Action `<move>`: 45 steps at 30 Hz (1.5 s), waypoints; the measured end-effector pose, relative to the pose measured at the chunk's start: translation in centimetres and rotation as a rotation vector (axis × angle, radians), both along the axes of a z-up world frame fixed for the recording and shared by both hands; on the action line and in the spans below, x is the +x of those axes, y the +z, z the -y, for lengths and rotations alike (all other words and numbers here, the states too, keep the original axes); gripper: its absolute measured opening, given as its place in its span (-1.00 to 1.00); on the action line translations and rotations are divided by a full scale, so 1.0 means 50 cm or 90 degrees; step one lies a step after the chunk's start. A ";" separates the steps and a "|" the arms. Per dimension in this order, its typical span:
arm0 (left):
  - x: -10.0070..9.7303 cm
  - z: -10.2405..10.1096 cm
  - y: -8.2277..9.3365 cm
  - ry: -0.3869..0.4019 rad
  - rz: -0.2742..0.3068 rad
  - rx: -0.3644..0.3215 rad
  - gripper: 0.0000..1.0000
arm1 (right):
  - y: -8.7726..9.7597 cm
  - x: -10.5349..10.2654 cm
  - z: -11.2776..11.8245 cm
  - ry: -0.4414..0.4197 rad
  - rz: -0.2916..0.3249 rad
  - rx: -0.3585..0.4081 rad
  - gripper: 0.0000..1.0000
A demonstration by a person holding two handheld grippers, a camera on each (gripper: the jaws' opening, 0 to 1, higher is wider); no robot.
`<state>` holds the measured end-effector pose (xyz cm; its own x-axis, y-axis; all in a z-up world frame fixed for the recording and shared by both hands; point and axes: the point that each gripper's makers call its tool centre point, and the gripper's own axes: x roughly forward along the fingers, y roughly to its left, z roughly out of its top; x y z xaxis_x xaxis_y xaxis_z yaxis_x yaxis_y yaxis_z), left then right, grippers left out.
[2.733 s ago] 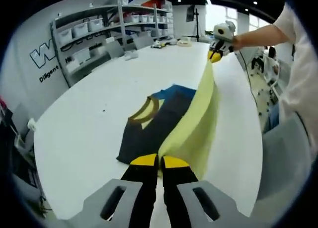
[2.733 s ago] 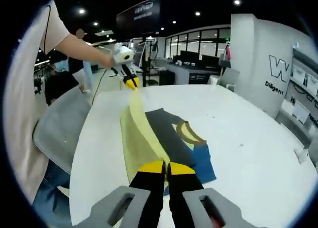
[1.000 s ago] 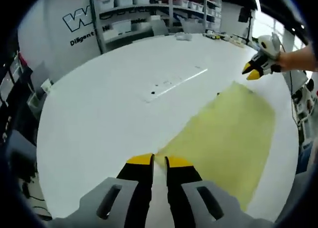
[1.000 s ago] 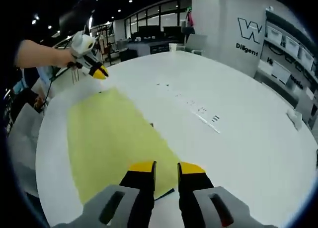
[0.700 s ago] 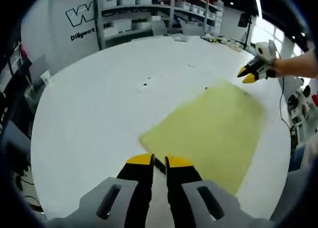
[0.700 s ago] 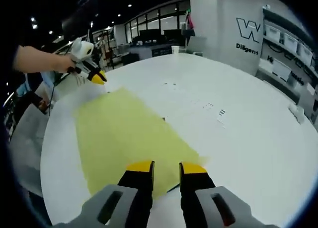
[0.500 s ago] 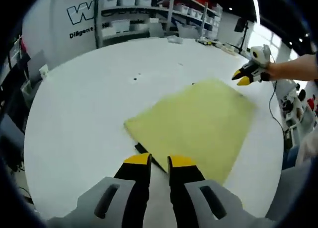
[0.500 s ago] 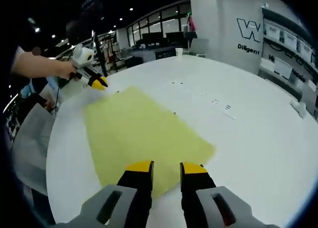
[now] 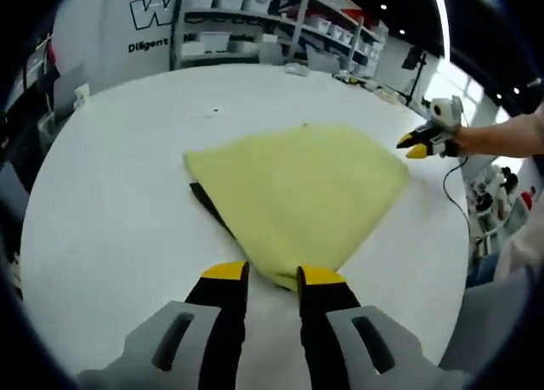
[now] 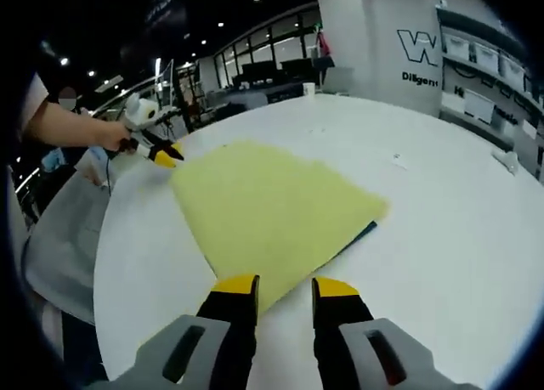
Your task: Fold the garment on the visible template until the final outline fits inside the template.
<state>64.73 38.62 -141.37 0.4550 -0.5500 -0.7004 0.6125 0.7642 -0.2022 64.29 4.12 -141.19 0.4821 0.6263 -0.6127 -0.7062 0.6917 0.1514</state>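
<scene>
Both grippers stand open and hold nothing: the left gripper and the right gripper each hover just off a near corner of the yellow garment, which lies flat on the white table. A dark edge, likely the template or the garment's underside, peeks out beneath, so the released fold probably rests to be checked against it

Pale yellow garment, white table

one yellow garment, one white table, two grippers.
</scene>
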 end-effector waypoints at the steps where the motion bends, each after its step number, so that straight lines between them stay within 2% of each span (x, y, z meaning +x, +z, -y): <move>1: -0.002 0.000 -0.001 0.002 -0.001 -0.002 -0.58 | 0.001 -0.004 -0.001 -0.001 0.002 0.006 -0.62; 11: -0.025 -0.010 -0.026 0.018 -0.019 -0.016 -0.60 | -0.019 -0.044 -0.016 0.000 -0.011 0.016 -0.64; 20: -0.031 0.001 -0.052 0.016 -0.027 -0.024 -0.65 | -0.041 -0.067 -0.017 -0.004 -0.024 0.013 -0.65; 26: -0.028 0.007 -0.055 0.017 -0.024 -0.024 -0.75 | -0.046 -0.069 -0.017 -0.004 -0.028 0.012 -0.66; 33: -0.026 0.010 -0.052 0.021 -0.022 -0.033 -0.78 | -0.048 -0.071 -0.019 0.000 -0.029 0.012 -0.69; 39: -0.027 0.007 -0.052 0.020 -0.022 -0.031 -0.99 | -0.051 -0.070 -0.026 0.002 -0.032 0.012 -0.73; 45: -0.026 0.001 -0.047 0.016 -0.016 -0.032 -1.00 | -0.053 -0.064 -0.034 0.009 -0.029 0.010 -0.83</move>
<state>63.41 38.56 -143.72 0.4520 -0.5731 -0.6835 0.5870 0.7681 -0.2558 61.08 5.81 -143.83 0.4453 0.6421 -0.6241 -0.7076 0.6795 0.1942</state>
